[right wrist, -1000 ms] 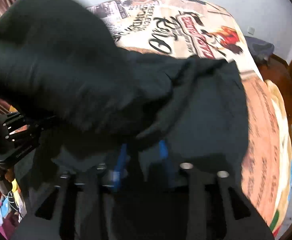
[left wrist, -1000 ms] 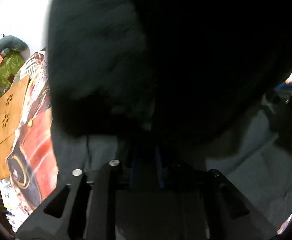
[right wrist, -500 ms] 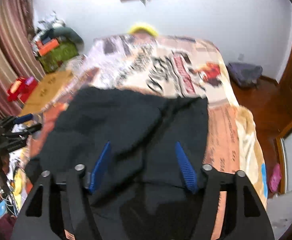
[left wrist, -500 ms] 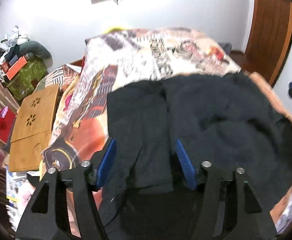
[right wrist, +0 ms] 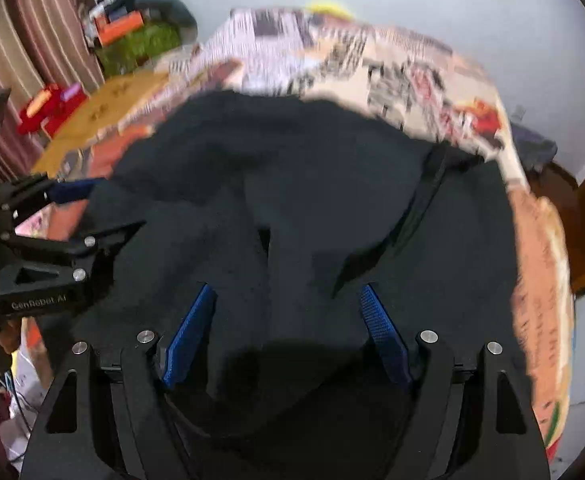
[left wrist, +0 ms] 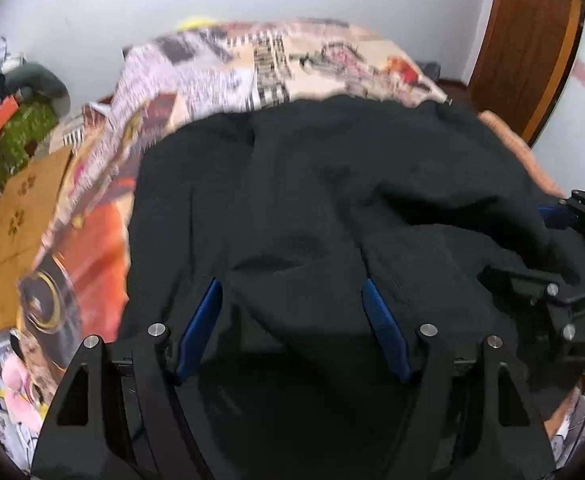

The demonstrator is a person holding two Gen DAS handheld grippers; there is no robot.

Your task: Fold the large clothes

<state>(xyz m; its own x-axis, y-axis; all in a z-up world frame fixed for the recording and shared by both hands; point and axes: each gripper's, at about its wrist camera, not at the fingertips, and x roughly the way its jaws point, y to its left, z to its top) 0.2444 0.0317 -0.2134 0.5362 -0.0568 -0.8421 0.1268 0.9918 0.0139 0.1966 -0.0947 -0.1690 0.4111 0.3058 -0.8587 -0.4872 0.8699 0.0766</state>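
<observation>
Your left gripper and right gripper both have jaws spread wide, gripping nothing. The black garment lies rumpled beneath them on the printed bedspread, pictures blurred.

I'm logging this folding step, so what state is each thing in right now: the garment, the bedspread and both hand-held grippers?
black garment: lying rumpled on the bed, partly folded over itself, held by neither gripper.
printed bedspread: spread over the bed, partly covered by the garment.
left hand-held gripper: open, blue pads apart, above the garment.
right hand-held gripper: open, blue pads apart, above the garment.
</observation>
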